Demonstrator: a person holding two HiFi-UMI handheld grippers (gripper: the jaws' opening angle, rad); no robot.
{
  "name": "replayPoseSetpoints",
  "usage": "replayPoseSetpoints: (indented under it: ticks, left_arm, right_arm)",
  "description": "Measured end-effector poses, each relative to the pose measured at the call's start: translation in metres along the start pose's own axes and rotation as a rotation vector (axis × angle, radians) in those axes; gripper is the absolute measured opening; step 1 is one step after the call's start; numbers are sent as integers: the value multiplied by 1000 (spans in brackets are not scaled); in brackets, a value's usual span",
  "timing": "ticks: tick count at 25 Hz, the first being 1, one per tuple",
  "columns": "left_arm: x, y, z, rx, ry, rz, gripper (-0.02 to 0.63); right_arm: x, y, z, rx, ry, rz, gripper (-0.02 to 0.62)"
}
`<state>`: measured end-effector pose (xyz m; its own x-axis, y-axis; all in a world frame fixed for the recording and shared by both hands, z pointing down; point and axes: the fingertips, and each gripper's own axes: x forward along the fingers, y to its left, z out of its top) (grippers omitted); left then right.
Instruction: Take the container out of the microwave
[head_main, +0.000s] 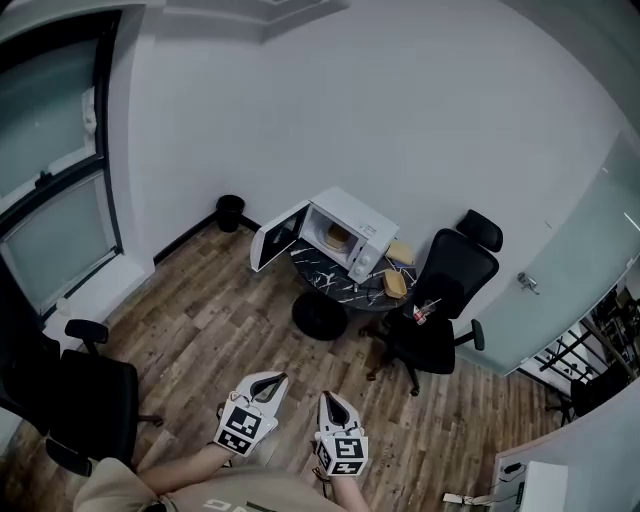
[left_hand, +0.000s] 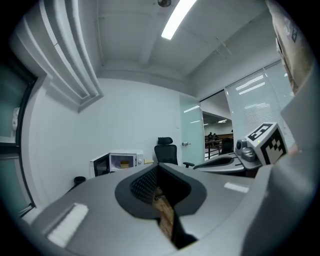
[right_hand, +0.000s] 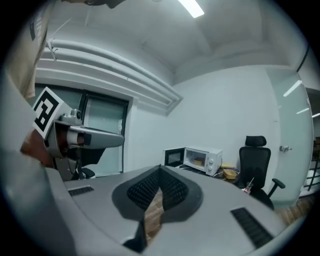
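Two tools, the left gripper and right gripper, are clenched on nothing, well apart from the microwave on the round table; its door stands open; the tan container sits inside, contents unclear.

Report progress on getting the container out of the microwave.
Done: the microwave door stands open. In hand: nothing; the left hand-held gripper and right hand-held gripper are shut, empty, far from it. Left: approach, grasp the container inside, lift it out.
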<state>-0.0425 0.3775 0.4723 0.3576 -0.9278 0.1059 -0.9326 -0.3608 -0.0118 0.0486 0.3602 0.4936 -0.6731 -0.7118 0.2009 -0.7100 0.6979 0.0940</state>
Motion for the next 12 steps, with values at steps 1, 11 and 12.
replayPoseSetpoints:
  ticks: [1,11,12]
  left_arm:
    - [-1,1,0,0,-1,0,8]
    - [-16,49,-56,-66,86,45,8]
    - [-18,55,-60,-66,90,48,8]
  right_arm:
    - [2,2,0,-1,2,3,8]
    - [30,16,-15,60,16,-23,9]
    - [32,19,-18,68,12,-22,9]
